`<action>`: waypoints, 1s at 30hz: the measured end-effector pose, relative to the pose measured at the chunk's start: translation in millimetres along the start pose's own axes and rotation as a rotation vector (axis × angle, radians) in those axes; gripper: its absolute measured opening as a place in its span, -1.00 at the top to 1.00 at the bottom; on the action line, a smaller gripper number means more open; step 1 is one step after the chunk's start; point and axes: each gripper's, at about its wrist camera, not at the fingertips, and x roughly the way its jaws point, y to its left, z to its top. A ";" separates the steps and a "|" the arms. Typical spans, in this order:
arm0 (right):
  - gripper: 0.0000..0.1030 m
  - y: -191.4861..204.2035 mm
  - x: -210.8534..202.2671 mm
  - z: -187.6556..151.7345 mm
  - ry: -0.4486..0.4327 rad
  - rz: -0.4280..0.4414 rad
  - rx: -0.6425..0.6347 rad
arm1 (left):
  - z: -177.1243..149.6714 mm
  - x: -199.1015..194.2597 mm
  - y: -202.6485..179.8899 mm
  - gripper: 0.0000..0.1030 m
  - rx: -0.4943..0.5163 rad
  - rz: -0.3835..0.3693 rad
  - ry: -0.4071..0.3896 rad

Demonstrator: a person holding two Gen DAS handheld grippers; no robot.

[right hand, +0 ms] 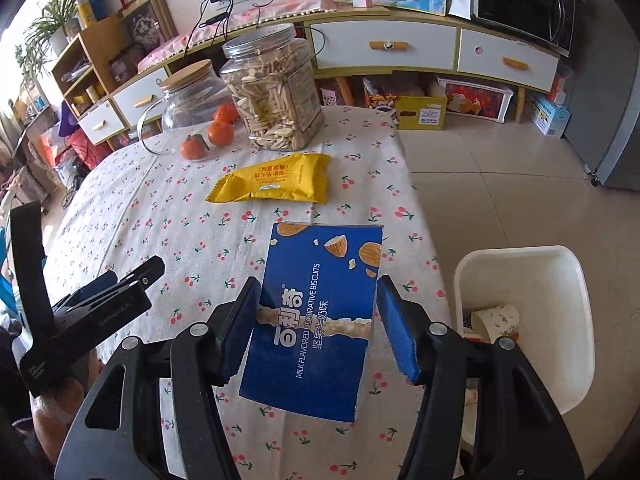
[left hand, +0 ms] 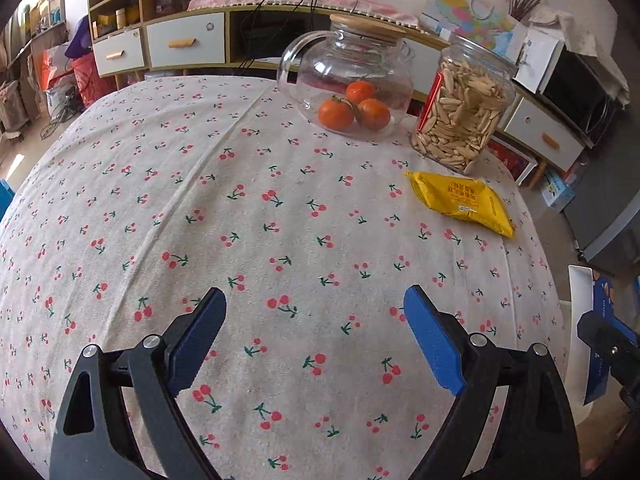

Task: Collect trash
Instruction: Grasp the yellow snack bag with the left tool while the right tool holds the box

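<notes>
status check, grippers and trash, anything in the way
Left gripper open, empty over the tablecloth. Right gripper shut on blue biscuit box, white bin off its right. Yellow snack packet on the table, nothing blocking.

Lighting: soft, even daylight, brightest at the left edge of both views. Shadows: faint. Glare: highlights on the glass teapot [left hand: 348, 80] and on the floor tiles [right hand: 500, 184]. Distortion: strong fisheye bowing of the table [left hand: 240, 200]; dark vignetted corners. Focus: centre sharp, periphery slightly soft.
</notes>
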 end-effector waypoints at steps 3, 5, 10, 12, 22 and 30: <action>-0.10 -27.3 -4.0 5.3 -0.004 0.019 0.056 | 9.1 15.7 -29.8 -0.71 0.018 -0.028 0.014; -0.10 -44.0 -7.5 6.9 -0.014 0.022 0.093 | 15.0 25.3 -51.2 -0.71 0.041 -0.050 0.022; -0.12 -76.1 -15.6 8.7 -0.031 0.021 0.145 | 33.1 40.7 -90.6 -0.80 0.044 -0.090 0.012; -0.12 -84.3 -16.6 6.8 -0.028 0.027 0.158 | 39.7 47.4 -101.0 -0.81 0.013 -0.123 0.024; -0.13 -108.6 -25.5 7.9 -0.042 0.060 0.207 | 64.2 92.1 -129.9 -0.81 -0.179 -0.160 0.069; -0.13 -111.7 -28.9 7.6 -0.050 0.067 0.206 | 77.0 99.8 -132.9 0.11 -0.121 -0.120 0.071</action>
